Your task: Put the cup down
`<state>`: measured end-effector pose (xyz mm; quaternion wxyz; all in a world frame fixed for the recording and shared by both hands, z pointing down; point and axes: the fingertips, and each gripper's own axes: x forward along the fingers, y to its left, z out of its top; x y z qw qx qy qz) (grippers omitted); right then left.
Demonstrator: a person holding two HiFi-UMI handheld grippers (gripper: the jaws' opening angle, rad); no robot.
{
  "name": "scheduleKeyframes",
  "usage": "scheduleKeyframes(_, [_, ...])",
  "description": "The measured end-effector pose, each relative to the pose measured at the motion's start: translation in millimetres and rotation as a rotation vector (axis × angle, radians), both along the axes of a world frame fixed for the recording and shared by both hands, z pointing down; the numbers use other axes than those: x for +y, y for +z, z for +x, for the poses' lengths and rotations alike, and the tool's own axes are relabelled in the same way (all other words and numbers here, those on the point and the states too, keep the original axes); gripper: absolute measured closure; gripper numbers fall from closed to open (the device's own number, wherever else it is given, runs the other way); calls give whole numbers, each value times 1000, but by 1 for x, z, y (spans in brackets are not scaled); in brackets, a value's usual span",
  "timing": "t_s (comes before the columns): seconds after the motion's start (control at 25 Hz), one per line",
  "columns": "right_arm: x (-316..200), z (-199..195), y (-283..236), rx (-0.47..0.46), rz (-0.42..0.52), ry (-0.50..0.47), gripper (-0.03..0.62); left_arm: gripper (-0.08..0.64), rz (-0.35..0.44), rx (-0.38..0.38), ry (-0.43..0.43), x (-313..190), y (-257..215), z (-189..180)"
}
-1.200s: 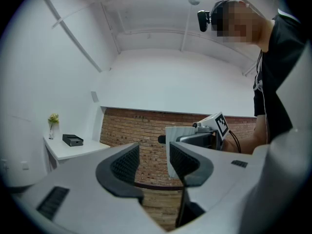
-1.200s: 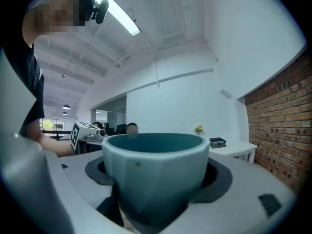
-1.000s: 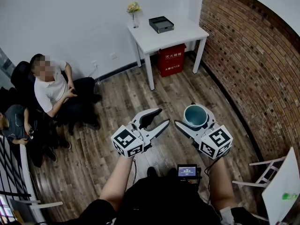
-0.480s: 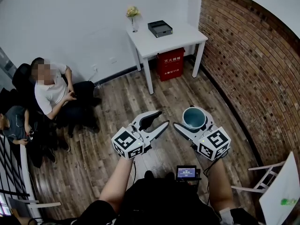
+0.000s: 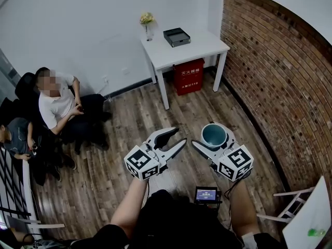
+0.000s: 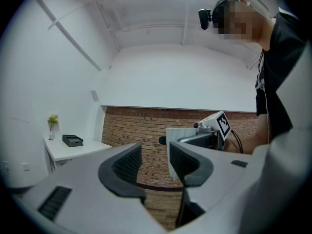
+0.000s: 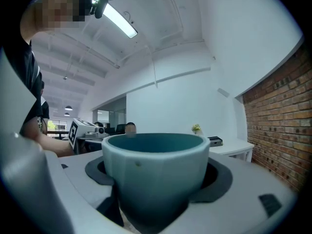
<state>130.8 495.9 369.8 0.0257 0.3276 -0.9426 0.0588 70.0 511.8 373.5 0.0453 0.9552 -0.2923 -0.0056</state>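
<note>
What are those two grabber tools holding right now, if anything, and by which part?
The right gripper holds an upright teal round cup by its side walls, one jaw pad on each side. The left gripper is open and empty.

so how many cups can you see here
1. A teal cup, gripped in the right tool. The left tool is empty, and no cup shows on the white table; others could be out of frame.
</note>
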Motion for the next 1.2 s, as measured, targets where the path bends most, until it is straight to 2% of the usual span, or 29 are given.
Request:
scheduleKeyframes(0.36, [-24, 12, 13, -10, -23, 17, 173, 376, -22, 6, -7, -26, 14, 5])
scheduleKeyframes(0.56, [-50, 12, 21, 2, -31, 30, 173, 376, -29, 21, 5, -57, 23, 3])
scheduleKeyframes(0.88, [-131, 0, 27, 7, -46, 72, 173, 376, -40, 43, 40, -141, 30, -10])
scheduleKeyframes(1.2, [-236, -38, 23, 8, -65, 95, 173, 376, -58, 41, 60, -248, 27, -48])
